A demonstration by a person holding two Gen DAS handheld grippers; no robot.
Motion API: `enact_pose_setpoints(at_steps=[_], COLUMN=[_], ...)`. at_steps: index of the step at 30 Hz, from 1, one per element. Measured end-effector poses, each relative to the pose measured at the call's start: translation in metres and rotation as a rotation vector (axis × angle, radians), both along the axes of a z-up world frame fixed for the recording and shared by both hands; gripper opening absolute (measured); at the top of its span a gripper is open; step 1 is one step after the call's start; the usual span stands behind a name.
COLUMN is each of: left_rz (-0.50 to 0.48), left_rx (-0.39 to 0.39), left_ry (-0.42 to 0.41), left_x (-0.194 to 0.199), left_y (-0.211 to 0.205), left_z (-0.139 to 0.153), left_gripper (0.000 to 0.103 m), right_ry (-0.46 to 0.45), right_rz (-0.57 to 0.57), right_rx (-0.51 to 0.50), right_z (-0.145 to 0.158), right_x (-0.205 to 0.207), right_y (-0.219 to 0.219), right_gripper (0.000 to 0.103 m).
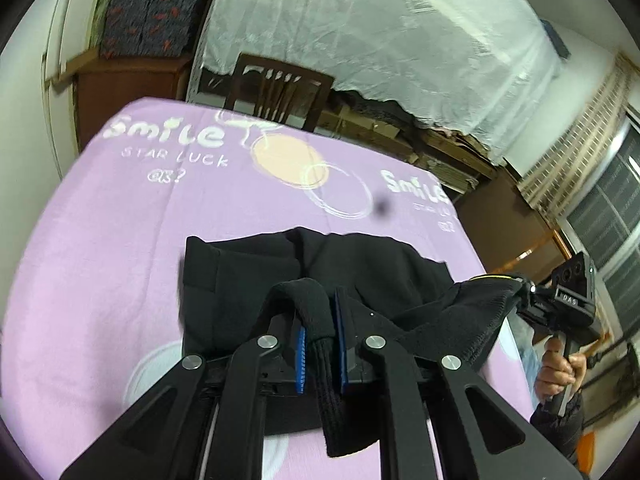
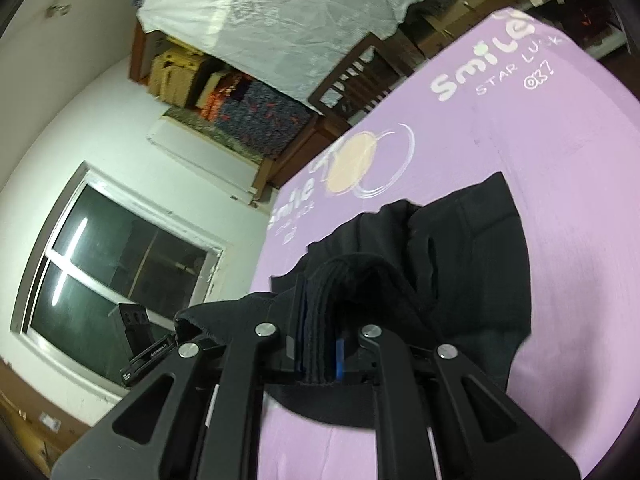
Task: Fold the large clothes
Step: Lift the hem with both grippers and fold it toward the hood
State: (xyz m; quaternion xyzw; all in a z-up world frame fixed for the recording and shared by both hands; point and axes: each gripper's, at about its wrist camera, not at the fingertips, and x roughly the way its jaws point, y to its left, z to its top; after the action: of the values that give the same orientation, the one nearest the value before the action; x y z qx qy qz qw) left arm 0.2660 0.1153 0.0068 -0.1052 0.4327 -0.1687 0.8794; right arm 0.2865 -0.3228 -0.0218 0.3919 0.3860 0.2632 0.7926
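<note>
Lilac sheeting printed with "Smile, Star Luck" covers the table on which a large black garment is being folded. Nearest each lens, a thick ribbed band of the garment is seen pinched between blue pads: the left claw is clenched on one bunch of the dark knit, and the right claw is clenched on another, with folded layers stacked between its jaws. From the left wrist view, the right claw's handle is seen gripped by a person's hand at the table's right edge, with the lifted cloth stretched between the two grips. Beyond the claws, the rest of the garment is spread on the sheet near the table's front, partly doubled over itself.

The step is judged to be the carrying-over of a lifted edge. For a clean fold, both grips are best kept level and equally taut, so that the edge is laid square on the body beneath and no slack is trapped; release is best held back until the cloth is resting flat.

Farther off, a wooden chair is seen at the table's far edge, with a pale lace-like cover draped behind.
</note>
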Motion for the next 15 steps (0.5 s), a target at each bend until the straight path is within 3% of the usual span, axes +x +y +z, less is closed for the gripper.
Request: enact_pose_setpoints(at_steps=[7,12,15], left_rz=[0.045,0.047,0.041], left_rx=[-0.01,-0.045,-0.071], left_ry=[0.113,0.181,0.183], left_x=[0.057,0.078,0.08], left_y=[0.011,0.018,0.021], left_z=[-0.053,-0.092,-0.099], left_gripper=[0.012,0.014,0.015], right_ry=[0.115,0.168,0.181], right_rz=[-0.027,-0.047,-0.044], right_rx=[0.011,0.051,0.086], right_z=[-0.057,-0.094,-0.104], right_x=[0.069,0.085,0.087], right_y=[0.011,0.014,0.011], right_gripper=[0.01,0.011,0.011])
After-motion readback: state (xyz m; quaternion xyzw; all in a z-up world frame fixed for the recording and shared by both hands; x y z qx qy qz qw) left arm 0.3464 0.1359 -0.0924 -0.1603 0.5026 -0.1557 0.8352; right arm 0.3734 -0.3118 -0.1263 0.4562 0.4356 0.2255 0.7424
